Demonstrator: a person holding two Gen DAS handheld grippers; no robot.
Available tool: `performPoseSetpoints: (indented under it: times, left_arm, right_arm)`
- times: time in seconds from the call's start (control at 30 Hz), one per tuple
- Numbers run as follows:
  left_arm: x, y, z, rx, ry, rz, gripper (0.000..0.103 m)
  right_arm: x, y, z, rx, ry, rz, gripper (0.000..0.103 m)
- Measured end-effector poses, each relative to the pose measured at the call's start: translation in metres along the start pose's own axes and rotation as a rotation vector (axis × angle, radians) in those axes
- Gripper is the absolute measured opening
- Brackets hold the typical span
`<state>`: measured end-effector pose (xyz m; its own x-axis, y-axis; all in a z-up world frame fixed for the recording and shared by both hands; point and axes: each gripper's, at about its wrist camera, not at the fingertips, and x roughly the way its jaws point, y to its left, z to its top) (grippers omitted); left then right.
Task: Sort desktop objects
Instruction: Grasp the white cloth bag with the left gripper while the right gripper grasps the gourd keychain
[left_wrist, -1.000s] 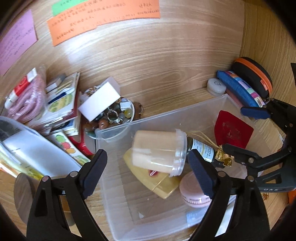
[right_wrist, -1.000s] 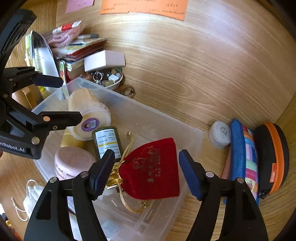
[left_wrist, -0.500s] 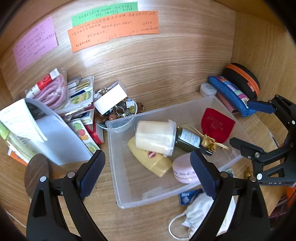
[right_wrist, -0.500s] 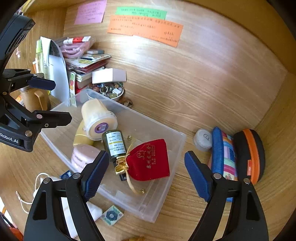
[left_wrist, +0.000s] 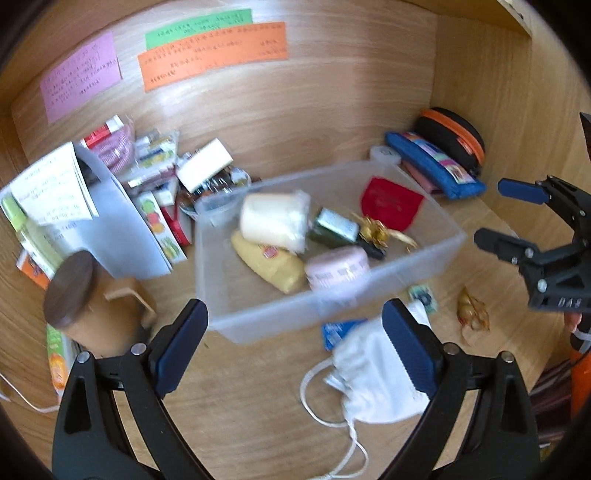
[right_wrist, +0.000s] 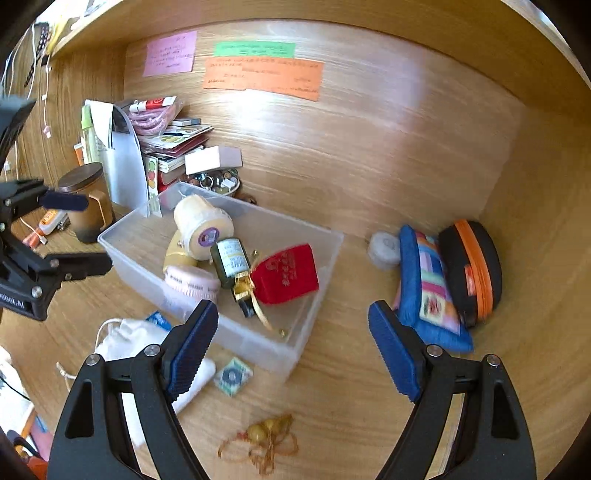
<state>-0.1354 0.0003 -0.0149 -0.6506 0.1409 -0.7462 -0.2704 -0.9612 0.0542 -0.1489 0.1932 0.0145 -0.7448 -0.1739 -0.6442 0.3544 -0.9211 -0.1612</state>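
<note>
**Both tongs wide over the tabletop**

While both tongs gape wide and hold nothing, the left tongs (left_wrist: 295, 343) hang near the bin (left_wrist: 406, 273) and the right tongs (right_wrist: 291, 345) at its near right corner. Inside the bin lie a cream jar (right_wrist: 203, 225), green bottle (right_wrist: 231, 258), red pouch (right_wrist: 286, 275) and pink tin (right_wrist: 192, 284). A white bag (left_wrist: 373, 373) lies on the tabletop (right_wrist: 351, 406) just near of the bin.
</note>
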Motion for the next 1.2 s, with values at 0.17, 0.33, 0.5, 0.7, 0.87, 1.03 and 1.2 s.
performPoseSetpoints:
  times: [0.17, 0.33, 0.5, 0.7, 0.87, 1.03, 1.2]
  left_arm:
    - [0.013, -0.016, -0.026, -0.013, 0.059, -0.051, 0.096]
    - [0.028, -0.028, -0.044, -0.023, 0.108, -0.084, 0.096]
    - [0.045, -0.038, -0.054, -0.038, 0.158, -0.112, 0.096]
    - [0.057, -0.047, -0.053, -0.04, 0.167, -0.117, 0.096]
    - [0.063, -0.048, -0.052, -0.052, 0.163, -0.135, 0.096]
    - [0.066, -0.044, -0.055, -0.081, 0.149, -0.161, 0.093]
    - [0.062, -0.045, -0.058, -0.094, 0.137, -0.217, 0.069]
  right_arm:
    - [-0.005, -0.011, -0.026, 0.052, 0.03, 0.005, 0.082]
    - [-0.005, -0.016, -0.056, 0.094, 0.058, 0.015, 0.082]
    - [0.007, -0.013, -0.079, 0.108, 0.109, 0.049, 0.082]
    - [0.029, -0.009, -0.097, 0.143, 0.149, 0.07, 0.079]
    - [0.038, -0.009, -0.099, 0.164, 0.159, 0.093, 0.069]
    - [0.045, -0.008, -0.101, 0.156, 0.193, 0.109, 0.051]
    - [0.046, -0.003, -0.101, 0.133, 0.188, 0.09, 0.04]
